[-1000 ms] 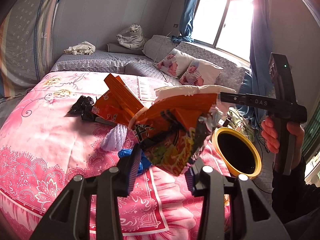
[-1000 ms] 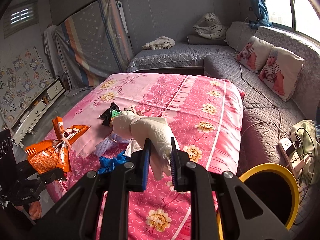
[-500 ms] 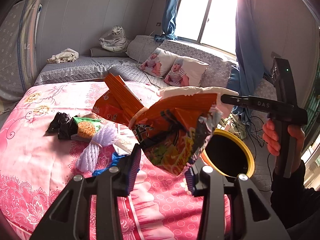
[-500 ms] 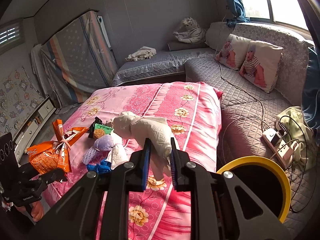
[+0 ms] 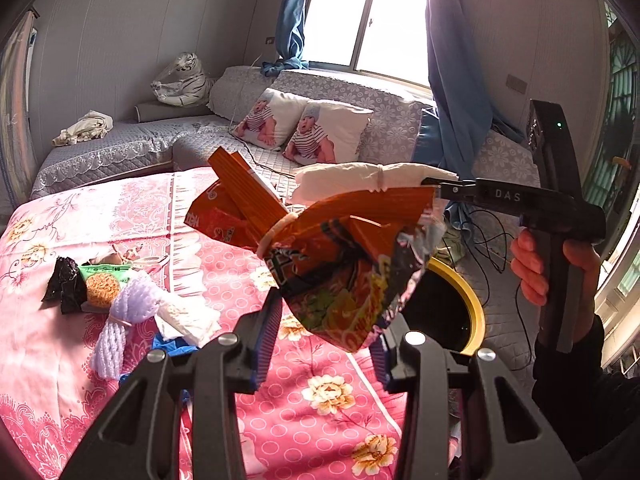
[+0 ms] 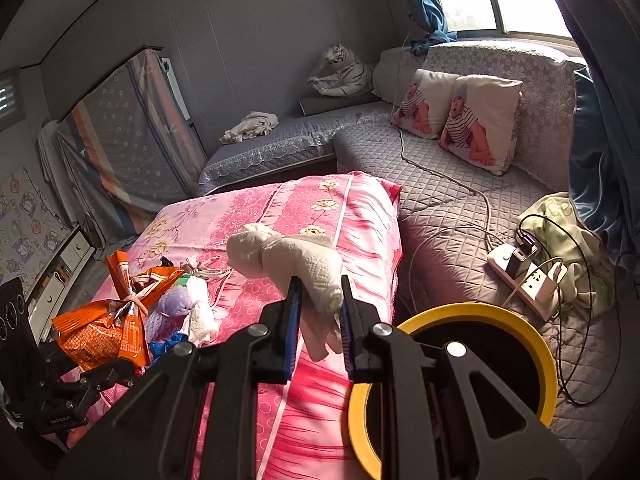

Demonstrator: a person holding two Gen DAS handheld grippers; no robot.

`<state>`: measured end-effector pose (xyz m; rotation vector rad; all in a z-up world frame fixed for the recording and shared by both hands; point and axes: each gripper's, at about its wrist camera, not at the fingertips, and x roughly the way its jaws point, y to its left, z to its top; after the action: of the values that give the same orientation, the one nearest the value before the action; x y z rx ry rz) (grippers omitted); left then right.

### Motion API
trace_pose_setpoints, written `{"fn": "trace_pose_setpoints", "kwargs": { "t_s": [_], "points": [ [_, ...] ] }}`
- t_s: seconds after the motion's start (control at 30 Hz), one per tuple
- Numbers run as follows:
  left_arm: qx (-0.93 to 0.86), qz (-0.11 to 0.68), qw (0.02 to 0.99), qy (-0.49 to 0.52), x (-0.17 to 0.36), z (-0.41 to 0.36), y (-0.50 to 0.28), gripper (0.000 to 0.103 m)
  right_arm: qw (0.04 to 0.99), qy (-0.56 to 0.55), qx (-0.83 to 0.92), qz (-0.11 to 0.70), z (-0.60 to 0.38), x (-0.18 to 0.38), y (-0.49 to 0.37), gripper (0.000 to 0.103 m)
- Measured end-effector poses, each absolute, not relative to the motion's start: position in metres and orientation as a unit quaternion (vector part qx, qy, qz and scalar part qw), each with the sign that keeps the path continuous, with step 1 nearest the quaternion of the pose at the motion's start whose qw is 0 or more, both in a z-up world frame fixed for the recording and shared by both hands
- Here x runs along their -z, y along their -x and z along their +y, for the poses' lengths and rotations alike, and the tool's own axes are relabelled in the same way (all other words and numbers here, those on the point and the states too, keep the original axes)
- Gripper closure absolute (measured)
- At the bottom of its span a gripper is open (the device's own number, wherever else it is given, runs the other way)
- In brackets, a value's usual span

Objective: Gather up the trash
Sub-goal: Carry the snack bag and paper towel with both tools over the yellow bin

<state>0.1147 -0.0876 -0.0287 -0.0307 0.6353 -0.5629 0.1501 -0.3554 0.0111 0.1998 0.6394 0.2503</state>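
Left gripper (image 5: 324, 336) clamping an orange snack bag (image 5: 344, 264), right gripper (image 6: 320, 320) clenched on a white tissue wad (image 6: 296, 260); both carried off the pink bed (image 6: 360, 216) towards the yellow-rimmed bin (image 6: 472, 312), likely for dropping

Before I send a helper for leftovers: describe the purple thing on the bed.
On the pink bed, find the trash pile near its left side. The purple mesh bundle lies between a green packet and white tissue; only it is knitted and lilac.
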Motion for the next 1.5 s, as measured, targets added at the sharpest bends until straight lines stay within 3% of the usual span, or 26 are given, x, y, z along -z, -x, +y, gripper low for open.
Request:
{"fn": "trace_pose_setpoints", "kwargs": {
  "t_s": [1.5],
  "points": [
    [0.403,0.341,0.847,-0.061,0.056,-0.250,-0.144,0.065,0.933,-0.183,0.045,0.306,-0.508,0.035,-0.120,0.086]
  ]
}}
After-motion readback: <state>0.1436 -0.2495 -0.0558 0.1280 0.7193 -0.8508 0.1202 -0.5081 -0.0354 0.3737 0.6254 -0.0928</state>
